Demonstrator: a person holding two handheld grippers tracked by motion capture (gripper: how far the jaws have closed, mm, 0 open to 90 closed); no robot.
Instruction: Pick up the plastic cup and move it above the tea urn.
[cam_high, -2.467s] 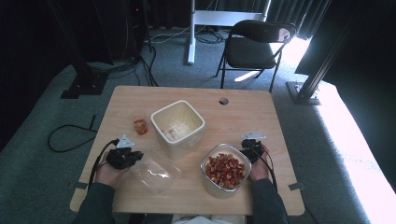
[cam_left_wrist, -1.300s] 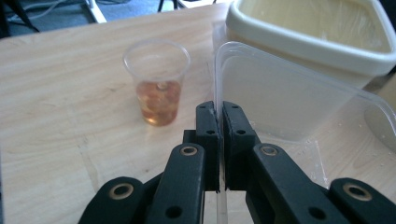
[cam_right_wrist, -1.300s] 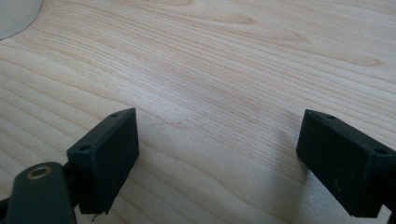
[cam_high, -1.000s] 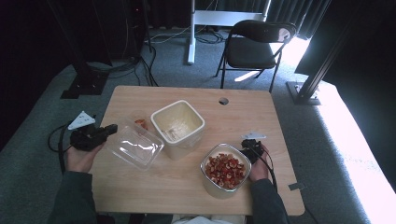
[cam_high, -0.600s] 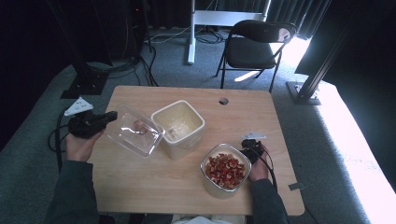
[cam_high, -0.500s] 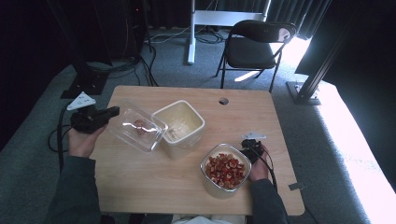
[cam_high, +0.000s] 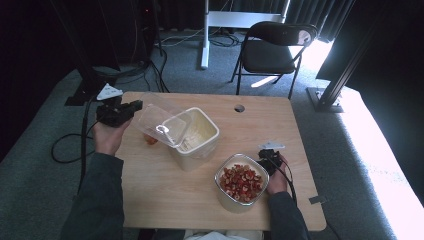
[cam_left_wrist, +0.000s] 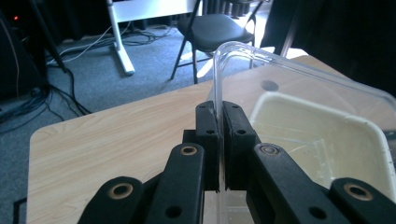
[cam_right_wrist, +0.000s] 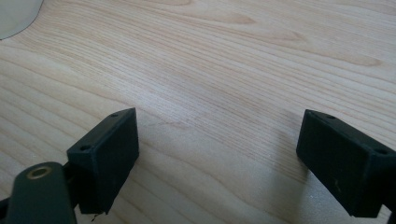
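Grey carpet surrounds a light wooden table (cam_high: 165, 195), with a black folding chair (cam_high: 272, 50) and a white desk leg (cam_high: 205, 35) standing beyond its far edge and loose cables trailing over the floor at the far left. A small round hole (cam_high: 239, 108) sits near the table's far edge.

At the table's left side the left gripper (cam_high: 131, 107) is clenched on the rim of a clear plastic lid (cam_high: 162, 122); in the left gripper view its two black pads pinch the lid's thin edge (cam_left_wrist: 218, 116) between them. The lid is held tilted in the air, its far end over the open cream container (cam_high: 197, 137) that stands near the middle of the table. Seen through and just under the lid's near corner, a small reddish piece (cam_high: 150, 140) lies on the wood beside the container.

Toward the near right, a second container filled with chopped red pieces (cam_high: 241, 182) stands apart from the cream one. The right gripper (cam_high: 266, 161) rests on the table just beside it, jaws spread wide with bare wood between them (cam_right_wrist: 217, 140).
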